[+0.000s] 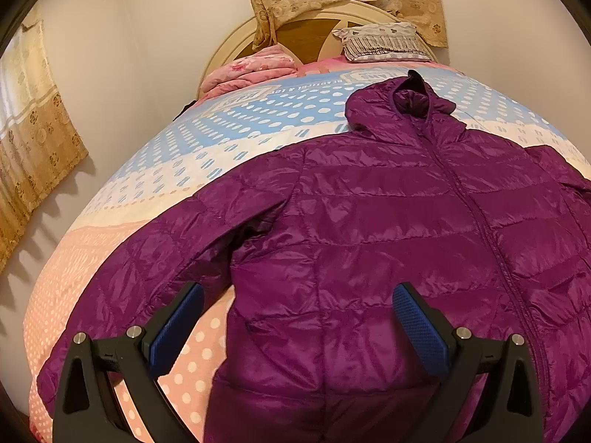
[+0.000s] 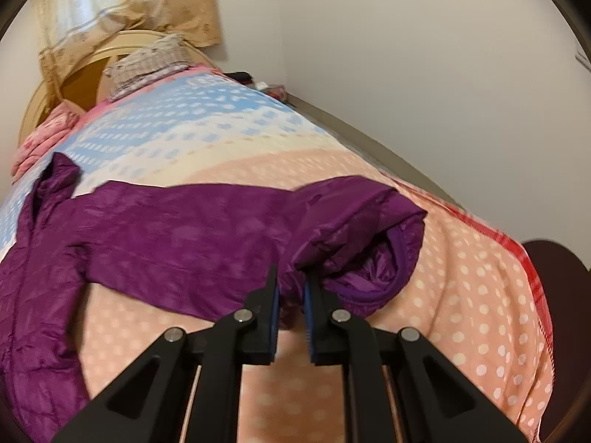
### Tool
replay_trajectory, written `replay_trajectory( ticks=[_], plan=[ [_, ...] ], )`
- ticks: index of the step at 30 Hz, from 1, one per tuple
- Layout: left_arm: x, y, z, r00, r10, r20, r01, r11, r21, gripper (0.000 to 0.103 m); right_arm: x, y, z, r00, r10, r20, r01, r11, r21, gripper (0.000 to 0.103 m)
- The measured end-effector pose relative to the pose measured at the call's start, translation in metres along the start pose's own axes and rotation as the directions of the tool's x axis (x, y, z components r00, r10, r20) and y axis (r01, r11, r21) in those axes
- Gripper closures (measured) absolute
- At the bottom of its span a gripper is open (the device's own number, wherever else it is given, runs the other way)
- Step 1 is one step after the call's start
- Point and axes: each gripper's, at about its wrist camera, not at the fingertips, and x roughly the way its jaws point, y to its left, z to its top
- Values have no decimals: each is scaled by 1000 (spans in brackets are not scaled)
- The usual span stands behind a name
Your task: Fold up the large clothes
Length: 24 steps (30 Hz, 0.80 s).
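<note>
A purple hooded puffer jacket lies front-up and zipped on the bed, hood toward the headboard, one sleeve stretched out to the left. My left gripper hovers open over the jacket's lower hem, its blue pads wide apart and holding nothing. In the right wrist view the jacket's other sleeve runs across the bed. My right gripper is shut on the purple fabric near the sleeve's cuff, which is lifted and bunched above the bedspread.
The bedspread is dotted, in blue, cream and pink bands. A folded pink quilt and a patterned pillow lie by the round headboard. Walls stand close on both sides, with curtains on the left. A dark rounded thing sits past the bed's right edge.
</note>
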Motion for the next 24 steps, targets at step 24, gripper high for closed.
replay_trajectory(
  ticks=[24],
  plan=[
    [8, 75, -10, 997, 76, -19, -77, 995, -61, 1, -22, 212, -7, 969, 247, 5, -233, 921, -313, 91]
  ],
)
